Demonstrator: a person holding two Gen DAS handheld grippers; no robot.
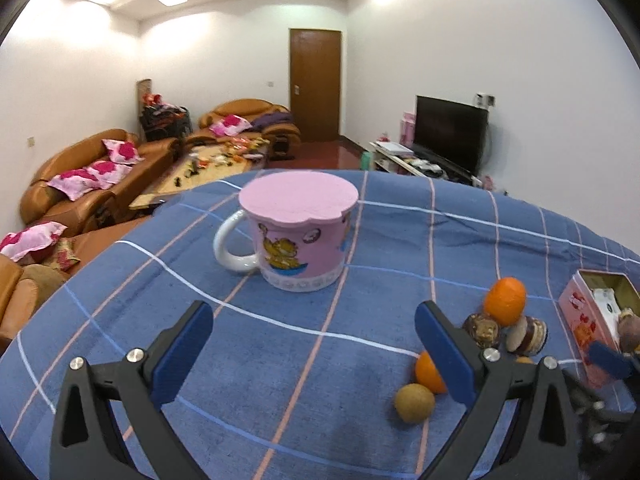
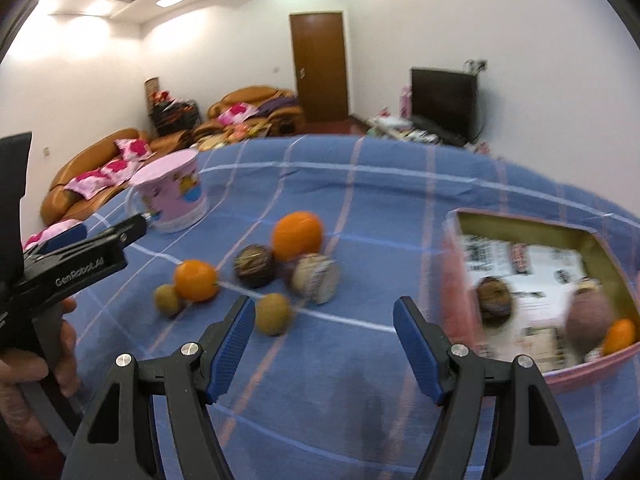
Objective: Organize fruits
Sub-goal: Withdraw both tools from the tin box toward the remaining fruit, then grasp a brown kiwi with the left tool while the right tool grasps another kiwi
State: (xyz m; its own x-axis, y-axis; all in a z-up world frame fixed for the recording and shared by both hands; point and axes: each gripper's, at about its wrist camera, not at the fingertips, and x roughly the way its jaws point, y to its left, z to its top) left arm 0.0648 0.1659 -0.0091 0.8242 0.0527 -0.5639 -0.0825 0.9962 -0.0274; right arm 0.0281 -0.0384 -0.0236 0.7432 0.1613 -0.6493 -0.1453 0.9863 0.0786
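Note:
Loose fruits lie on the blue checked tablecloth (image 2: 360,380): a large orange (image 2: 297,235), a small orange (image 2: 196,280), two brown kiwi-like fruits (image 2: 273,313) (image 2: 168,300), a dark round fruit (image 2: 253,265) and a pale cut one (image 2: 316,278). A pink tin box (image 2: 460,280) at the right holds several fruits. My right gripper (image 2: 324,328) is open and empty, just in front of the pile. My left gripper (image 1: 314,344) is open and empty, facing the mug; the fruits (image 1: 505,300) lie to its right.
A pink cartoon mug (image 1: 300,232) with a pink lid and white handle stands mid-table, left of the fruits. The pink box (image 1: 580,320) is at the table's right. Sofas, a coffee table, a door and a TV are beyond the table.

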